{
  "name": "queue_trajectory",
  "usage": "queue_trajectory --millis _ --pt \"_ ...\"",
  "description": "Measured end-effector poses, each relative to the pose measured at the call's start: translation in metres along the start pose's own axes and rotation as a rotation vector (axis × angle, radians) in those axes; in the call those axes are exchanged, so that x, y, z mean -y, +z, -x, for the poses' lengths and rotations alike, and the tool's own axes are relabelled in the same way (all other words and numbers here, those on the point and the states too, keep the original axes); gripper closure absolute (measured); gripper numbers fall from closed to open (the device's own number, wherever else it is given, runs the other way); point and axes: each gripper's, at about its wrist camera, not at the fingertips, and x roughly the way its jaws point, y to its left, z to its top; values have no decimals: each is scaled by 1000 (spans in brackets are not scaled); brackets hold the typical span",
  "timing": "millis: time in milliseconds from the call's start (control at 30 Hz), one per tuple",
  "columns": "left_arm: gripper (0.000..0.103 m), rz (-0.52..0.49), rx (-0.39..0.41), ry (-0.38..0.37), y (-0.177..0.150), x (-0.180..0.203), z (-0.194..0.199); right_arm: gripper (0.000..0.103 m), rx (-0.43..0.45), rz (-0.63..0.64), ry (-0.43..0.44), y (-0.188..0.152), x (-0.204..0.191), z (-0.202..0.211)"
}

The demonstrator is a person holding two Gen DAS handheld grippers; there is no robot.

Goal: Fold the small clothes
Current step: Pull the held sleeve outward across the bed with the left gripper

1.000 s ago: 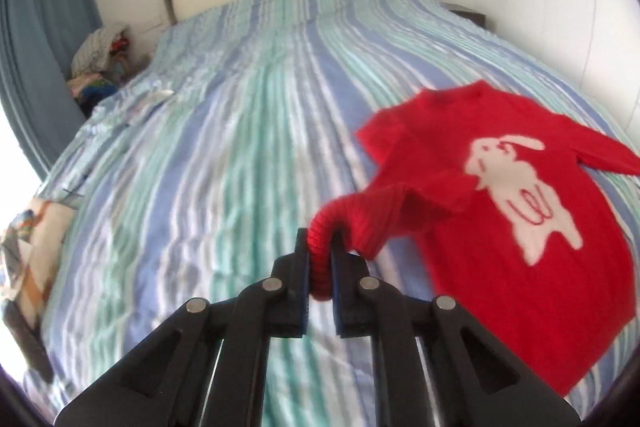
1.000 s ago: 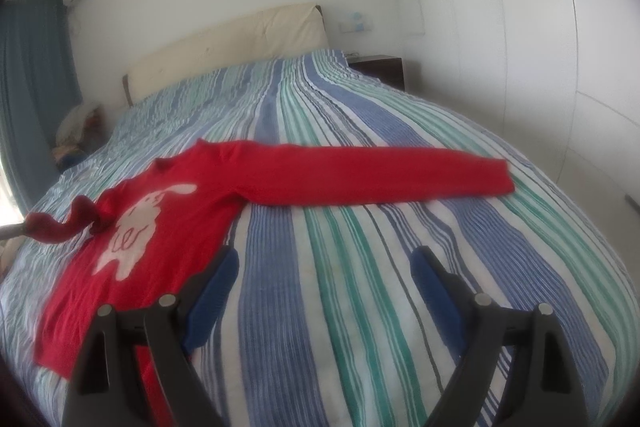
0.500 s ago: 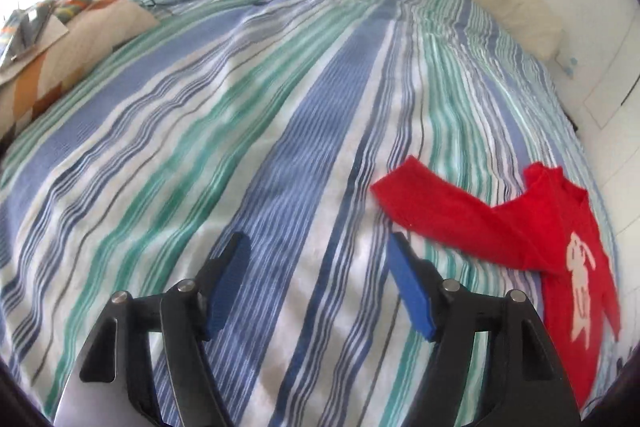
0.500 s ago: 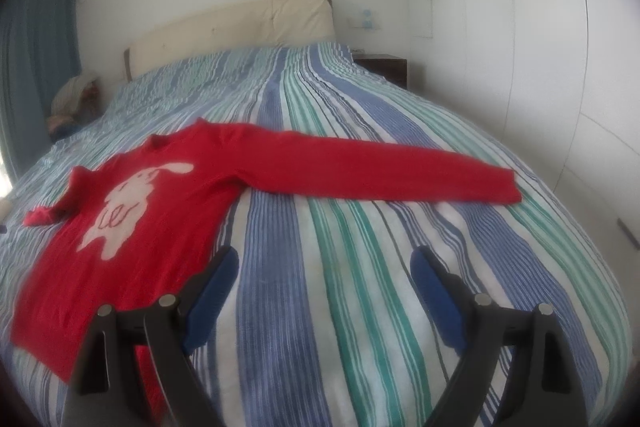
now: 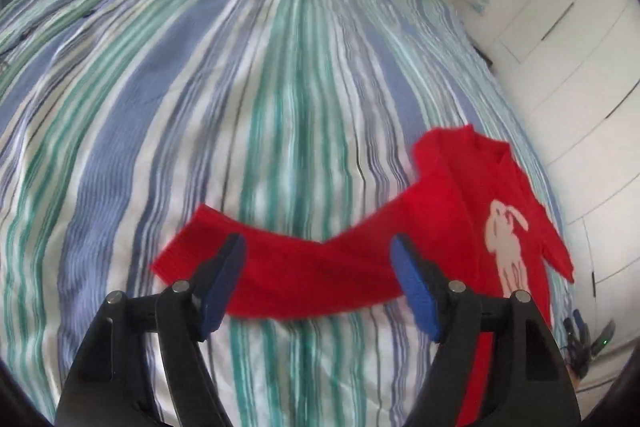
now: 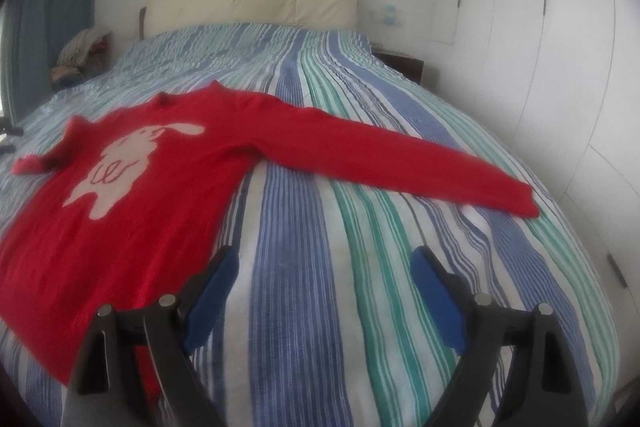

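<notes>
The red sweater [image 6: 132, 195] with its cream rabbit lies front-up on the striped bed [image 6: 320, 307], both sleeves stretched out sideways. To fold it well, each sleeve should be pinched near the cuff and carried across the chest without dragging the body askew. The left gripper [image 5: 318, 267] hovers over the left sleeve [image 5: 280, 279], fingers spread and opening further, gripping nothing; a second ago they pinched that cuff, lifted and bunched, and the sleeve now lies flat. The right gripper [image 6: 324, 275] stays spread wide, empty, over bare sheet.
</notes>
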Motion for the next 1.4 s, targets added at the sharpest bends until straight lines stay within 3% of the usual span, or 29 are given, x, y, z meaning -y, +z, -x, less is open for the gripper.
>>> queue_trajectory --millis 67,167,267,367,433,467,500,533,600,667,767,833,900,1000,1067,1133,1167,1200,1300,1367,1400 --pt "27 112 -98 89 1 1 -15 16 -5 7 4 0 -2 -2" --pt "27 238 -156 147 11 -2 -28 16 -22 12 14 0 -6 -6" --pt "28 288 -179 265 27 0 -35 16 -29 25 30 -1 -11 -8" --pt "29 345 -276 309 36 -2 -51 16 -24 51 37 -3 -16 -4" --pt "40 366 -341 331 35 -3 -62 16 -20 65 41 -3 -19 -2" --pt "54 363 -351 352 33 -2 -63 16 -18 70 41 -3 -20 -2" --pt "83 363 -341 369 31 -2 -62 16 -16 71 43 -2 -20 -1" --pt "98 375 -314 353 28 -2 -57 16 -16 69 46 -2 -20 -1" --pt "99 391 -227 287 17 2 -32 16 -13 57 52 0 -18 0" --pt "99 333 -117 231 -6 14 2 16 -8 36 59 1 -14 1" --pt "96 271 7 193 -71 25 47 16 -12 0 73 1 -8 2" --pt "89 289 5 193 -120 18 58 16 -18 -34 78 2 -1 2" --pt "60 325 -37 179 -168 10 58 16 -25 -74 85 2 6 0" --pt "58 365 -25 151 -210 -1 65 16 -29 -115 84 3 13 -1" --pt "54 384 76 105 -208 -11 82 16 -28 -117 74 2 14 -1" --pt "32 396 195 92 -188 -25 97 16 -28 -104 63 1 13 0" --pt "15 398 255 110 -172 -33 99 16 -28 -96 59 1 11 0" --pt "9 382 286 133 -155 -40 97 16 -27 -85 55 1 9 -1" --pt "12 345 219 196 -109 -60 67 16 -10 -40 41 1 0 2" --pt "15 340 122 175 -91 -68 38 16 5 1 29 1 -8 5" --pt "23 339 73 157 -86 -71 23 16 12 24 23 0 -12 6"
